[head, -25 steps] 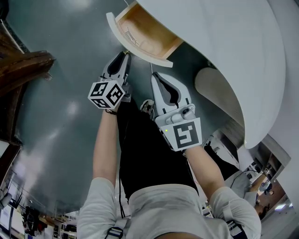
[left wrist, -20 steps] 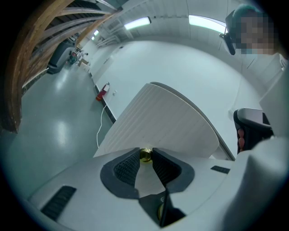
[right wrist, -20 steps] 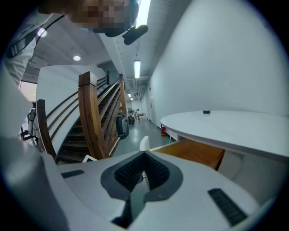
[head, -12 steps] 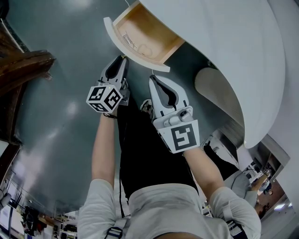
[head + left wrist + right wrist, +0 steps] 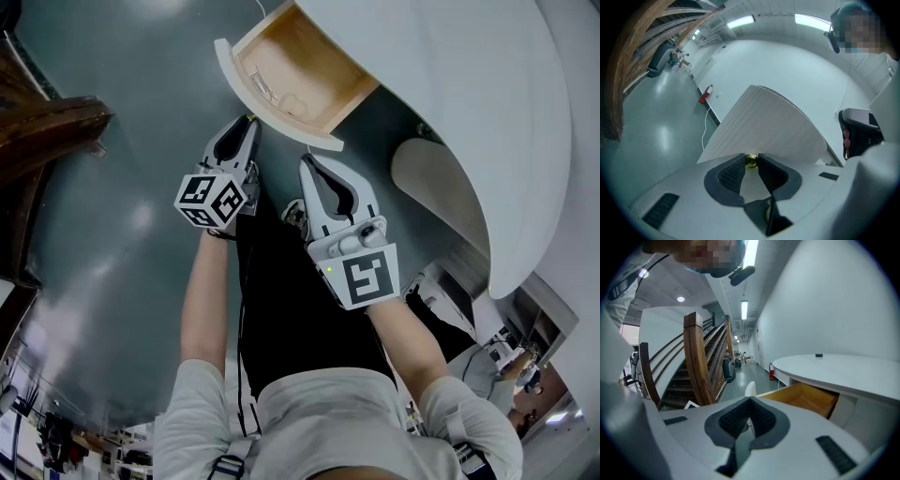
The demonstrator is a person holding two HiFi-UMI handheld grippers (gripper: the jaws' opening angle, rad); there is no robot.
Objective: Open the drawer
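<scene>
The drawer [image 5: 298, 67] stands pulled out from under the round white table [image 5: 450, 84], its wooden inside [image 5: 806, 398] showing. Its curved white front [image 5: 764, 126] carries a small gold knob [image 5: 750, 161]. My left gripper [image 5: 750, 158] is shut on that knob, the pads pressing it from both sides; in the head view the left gripper [image 5: 248, 122] sits at the front's left end. My right gripper [image 5: 307, 161] hovers just below the drawer front, apart from it. The right gripper [image 5: 750, 400] has its jaws together, with nothing held.
A wooden staircase [image 5: 701, 362] rises to the left over the grey floor [image 5: 122, 216]. A red fire extinguisher [image 5: 704, 96] and a white cable lie by the far wall. The table's white base [image 5: 441, 178] curves at the right. Thin wire-like items [image 5: 265, 82] lie inside the drawer.
The drawer has slid a little farther out of the table, with the left gripper on its knob. The right gripper drew back alongside it.
</scene>
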